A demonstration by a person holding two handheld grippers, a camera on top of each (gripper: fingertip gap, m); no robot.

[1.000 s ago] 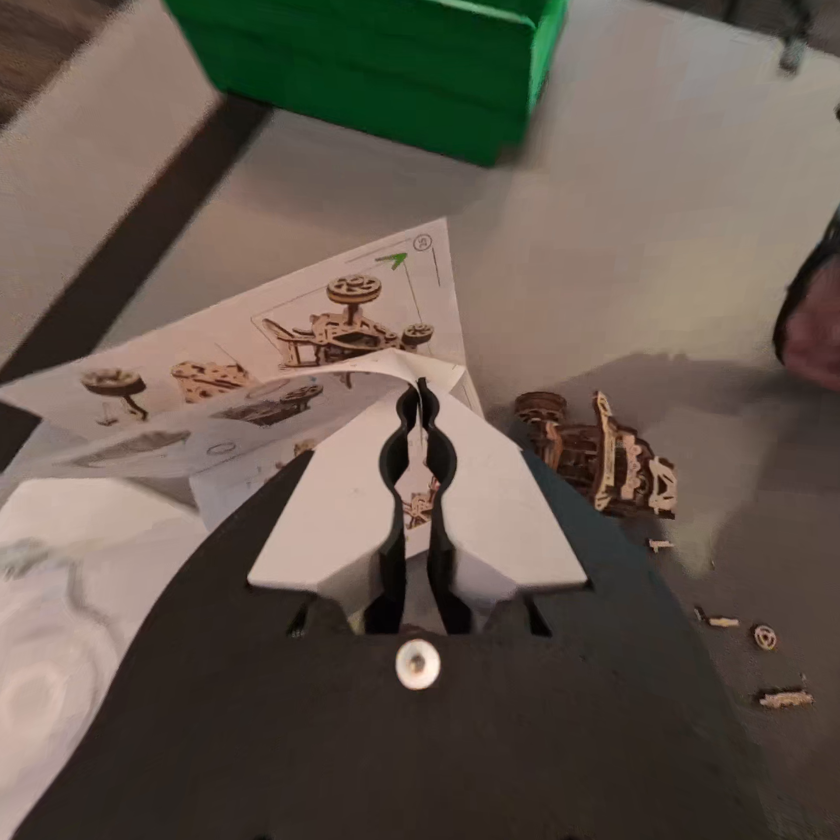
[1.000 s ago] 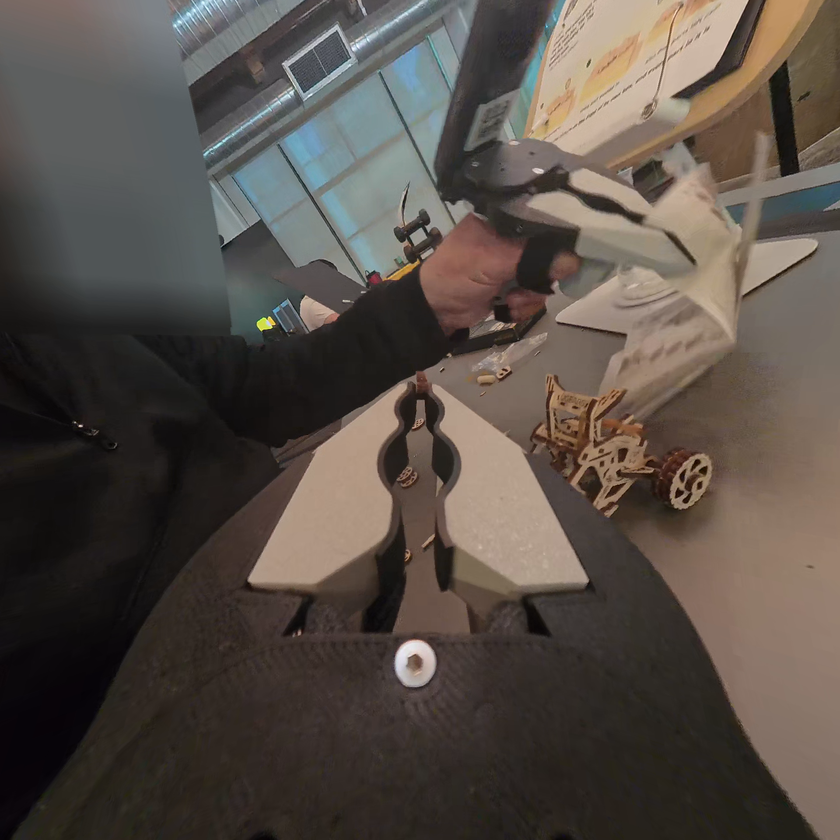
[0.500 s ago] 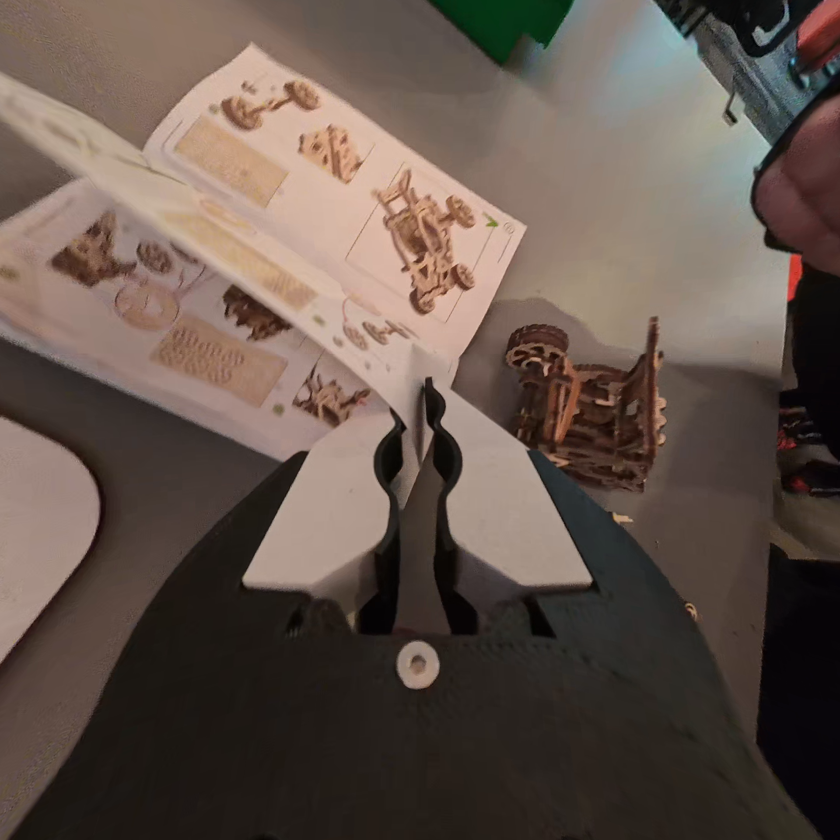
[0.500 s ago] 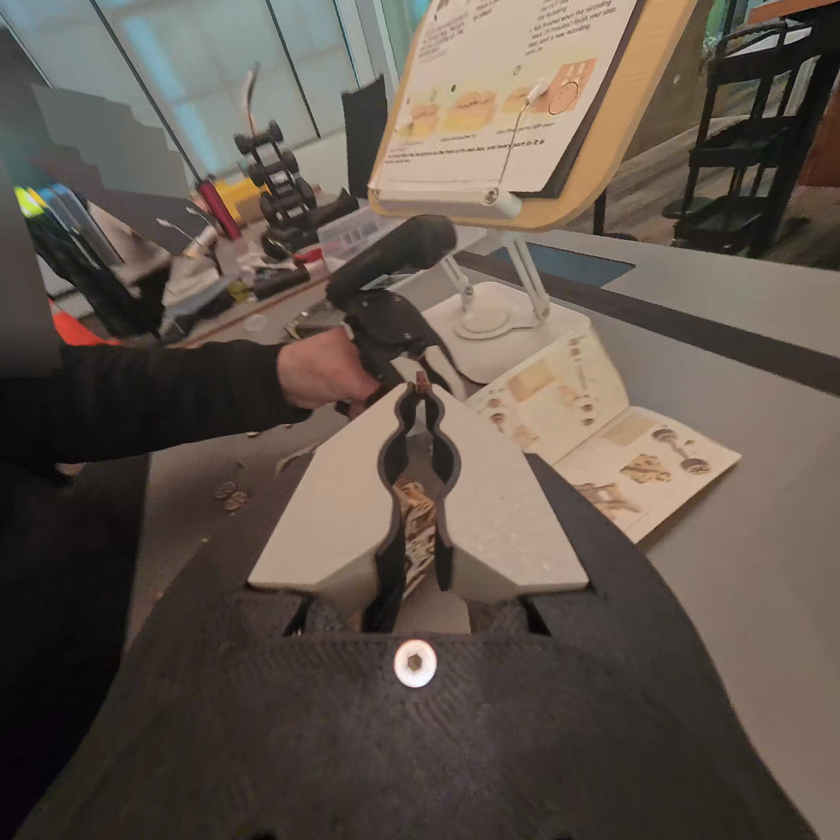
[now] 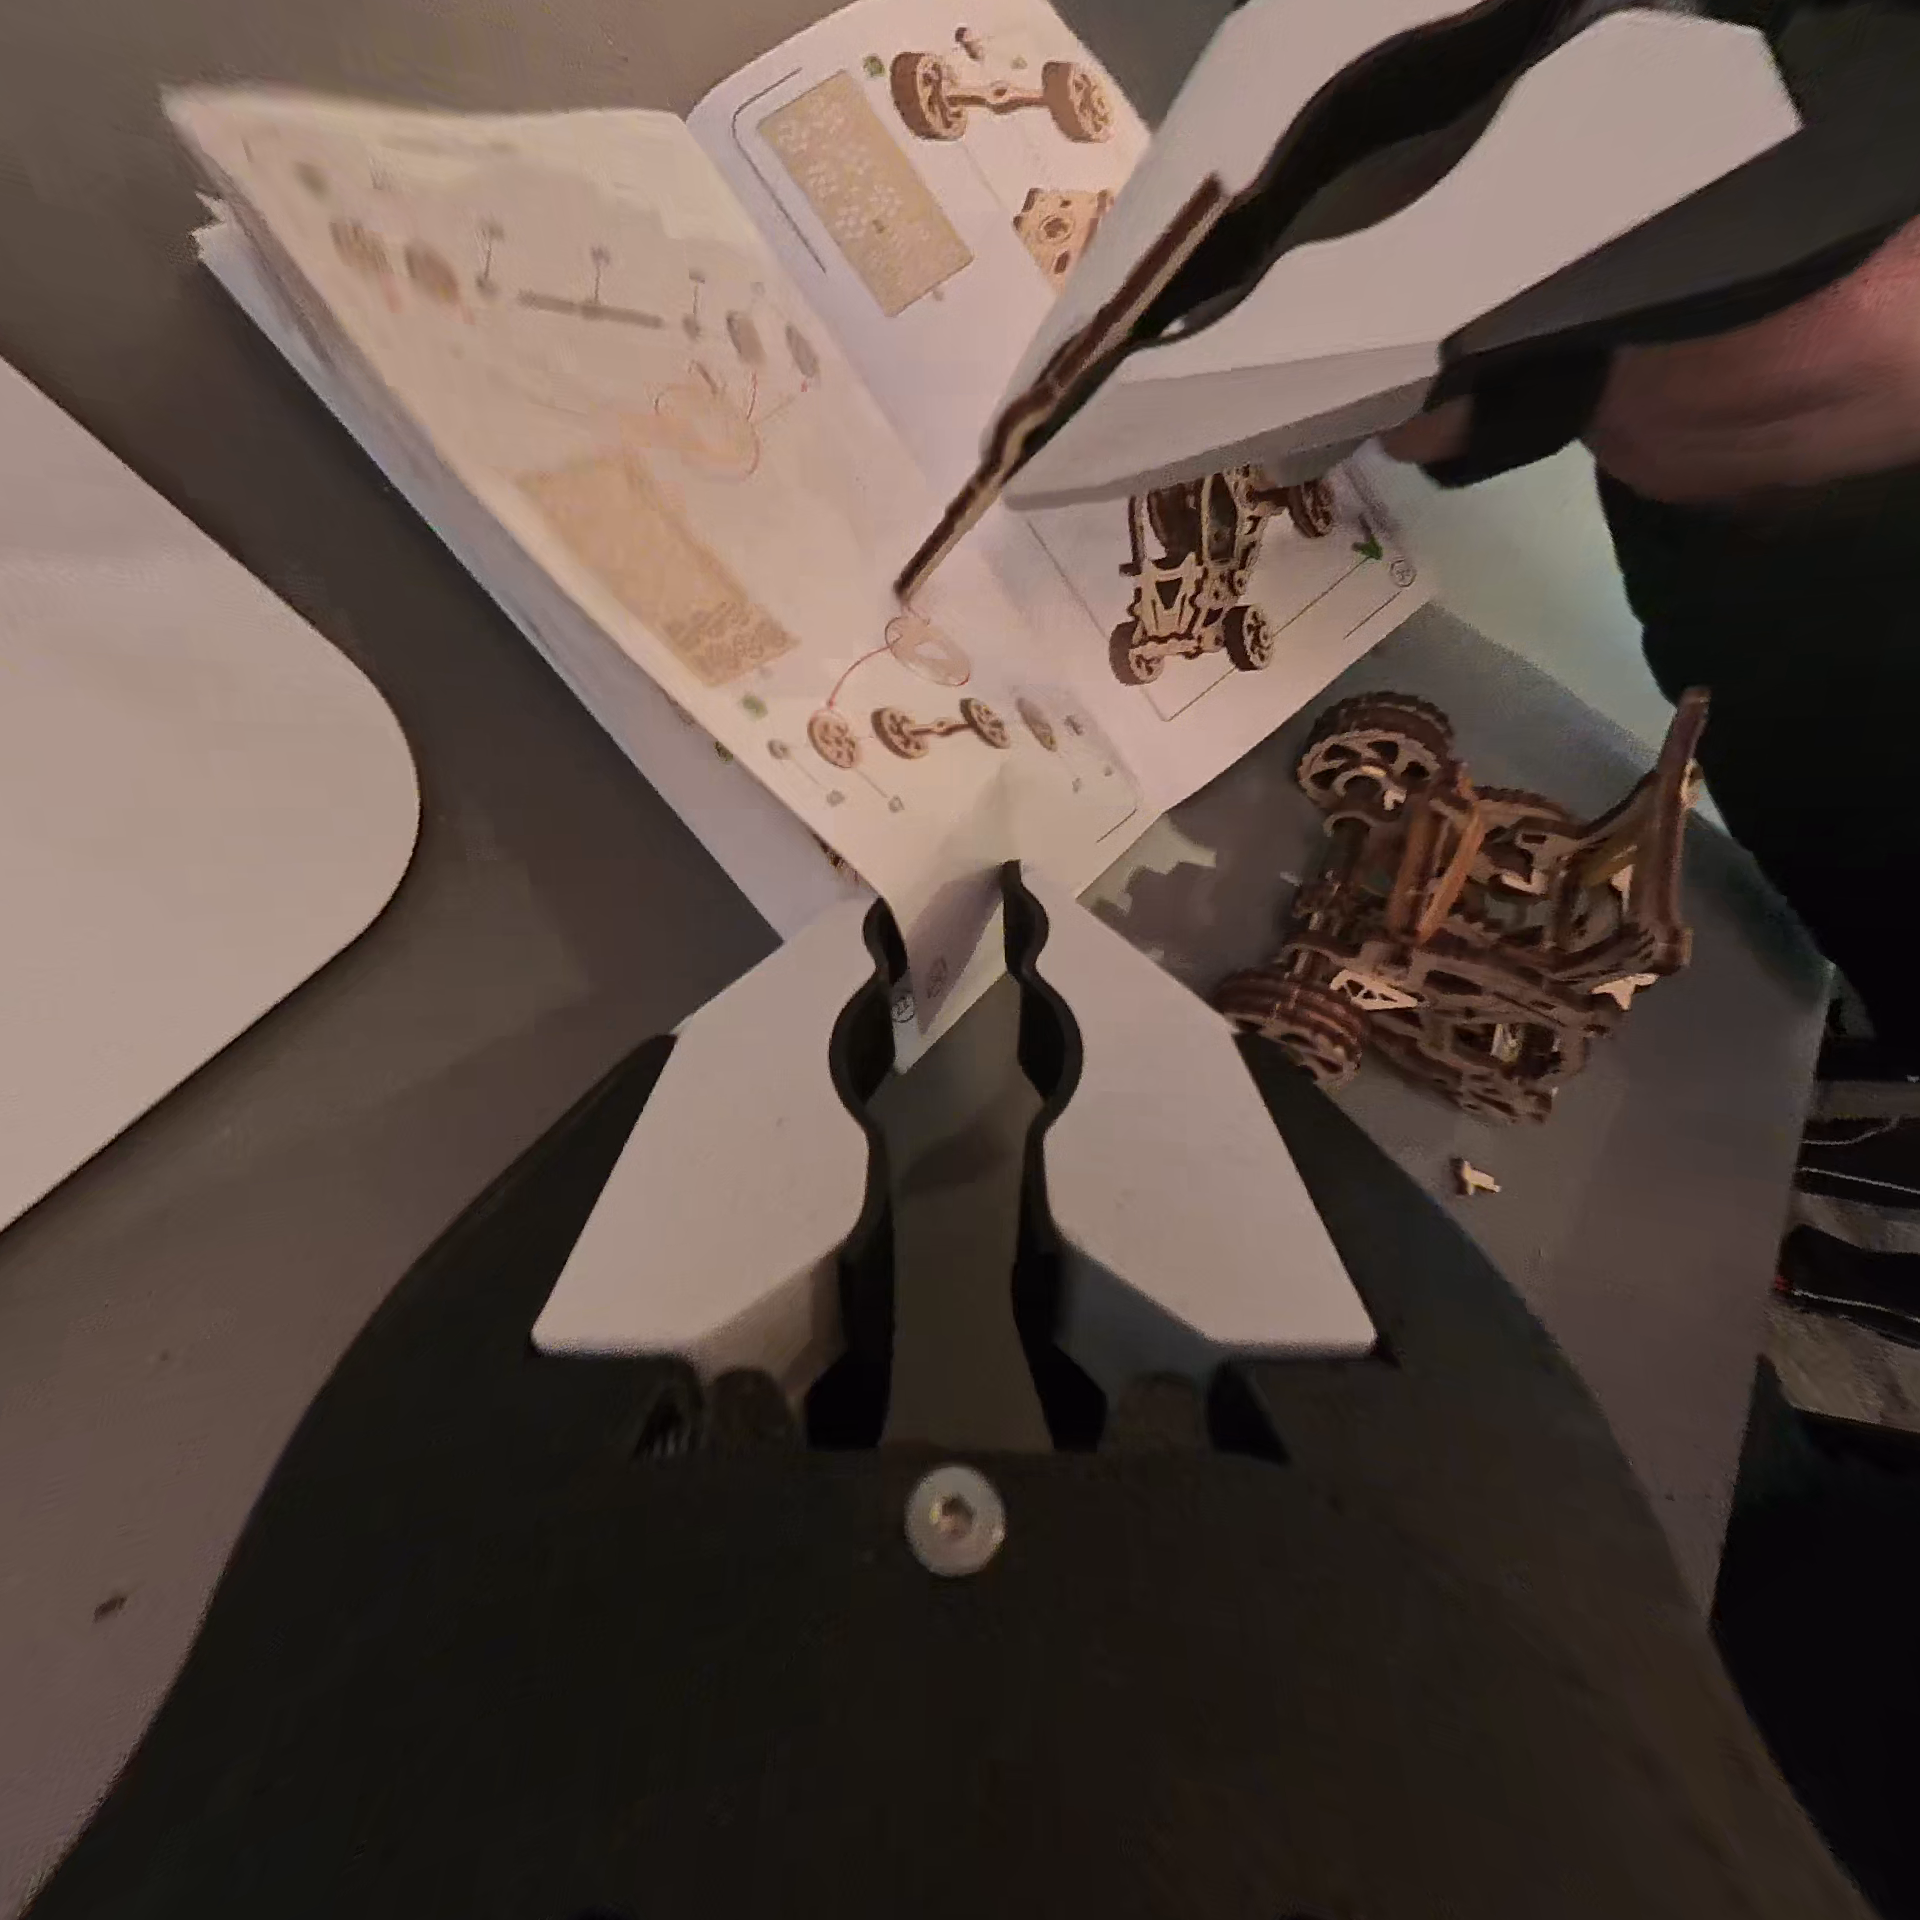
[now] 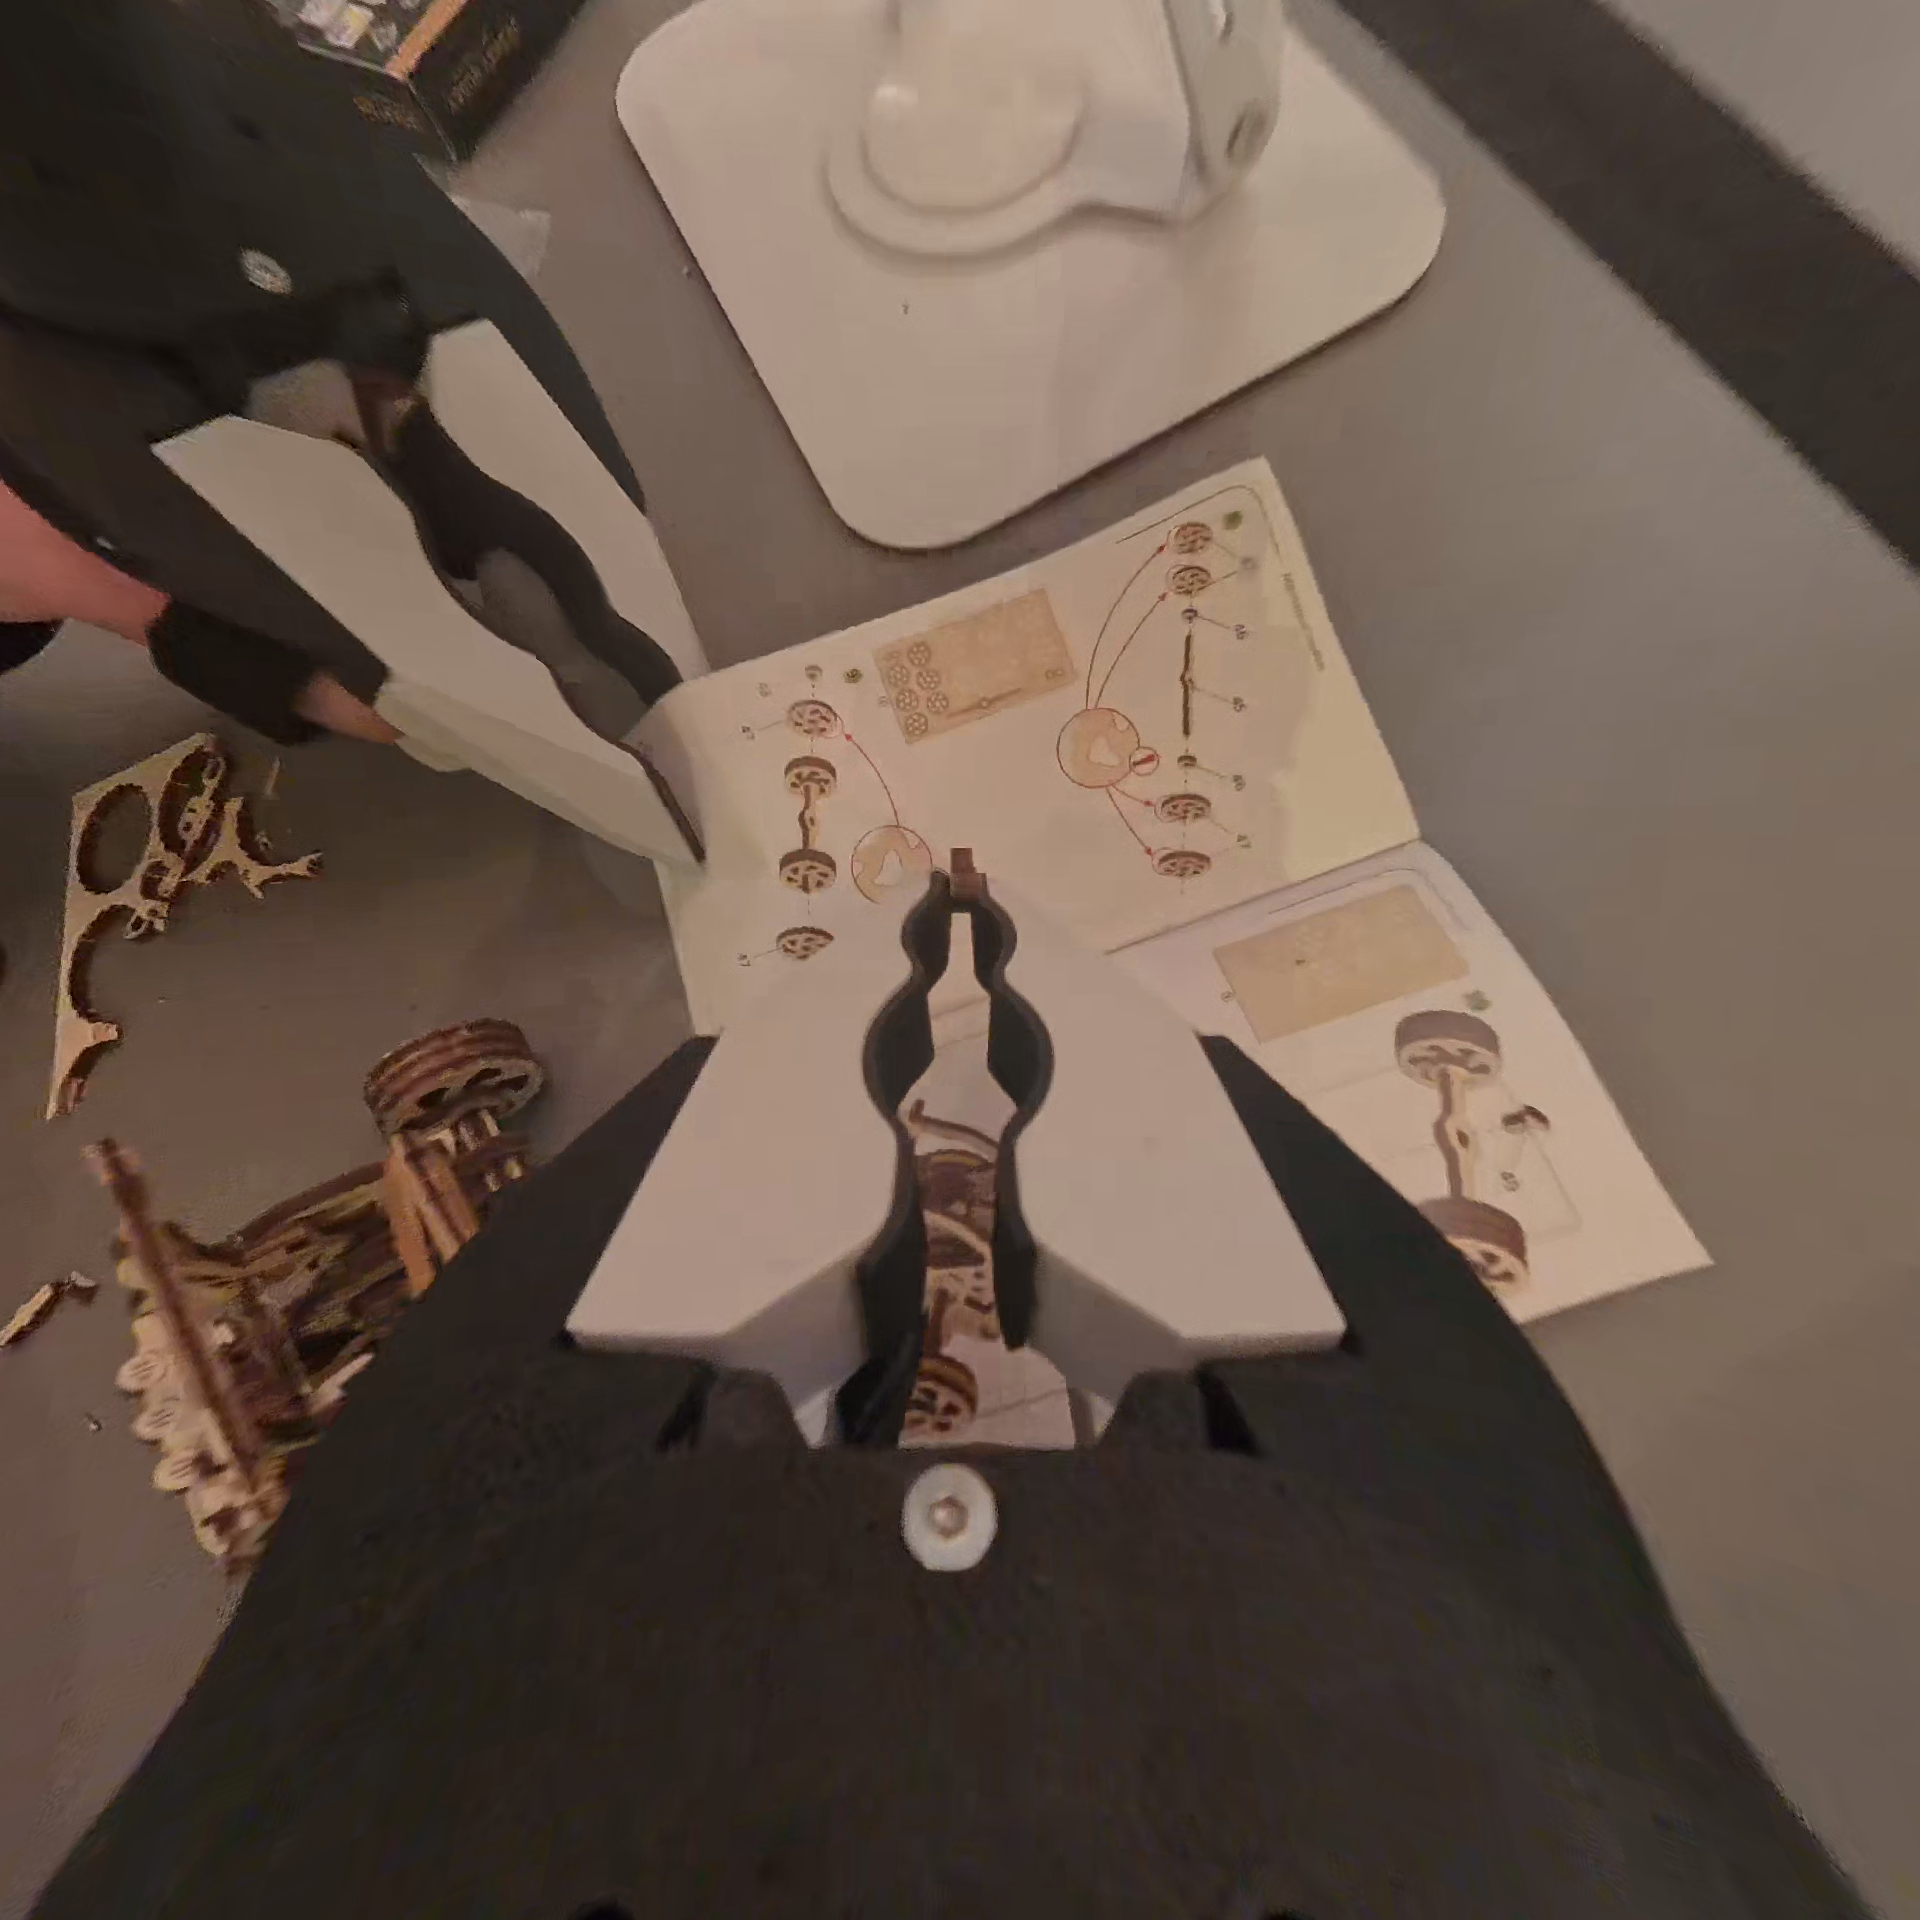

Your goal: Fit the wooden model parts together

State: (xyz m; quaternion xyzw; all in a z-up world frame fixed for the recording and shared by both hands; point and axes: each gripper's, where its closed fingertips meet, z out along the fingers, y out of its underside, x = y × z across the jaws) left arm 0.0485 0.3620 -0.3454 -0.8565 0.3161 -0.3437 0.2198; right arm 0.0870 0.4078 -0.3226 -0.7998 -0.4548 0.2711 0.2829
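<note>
My left gripper hovers low over the near corner of an open instruction booklet. Its jaws are slightly apart, with the page corner showing between them. It also shows in the right wrist view, at the booklet's left edge. My right gripper is shut on a thin dark wooden part and holds it above the booklet. In the left wrist view the right gripper and the part point down at the page. The half-built wooden car model lies on its side beside the booklet.
The grey table carries the white base of a stand just beyond the booklet. A wooden offcut sheet and small loose bits lie near the model. A dark box sits at the far left. A person's sleeve fills the right edge. Spacing between my two grippers at the tips: around 7 cm.
The booklet, lifted by my left gripper a second ago, now lies flat and open, and the left jaws have parted. My right gripper has swung down over the booklet with the wooden part.
</note>
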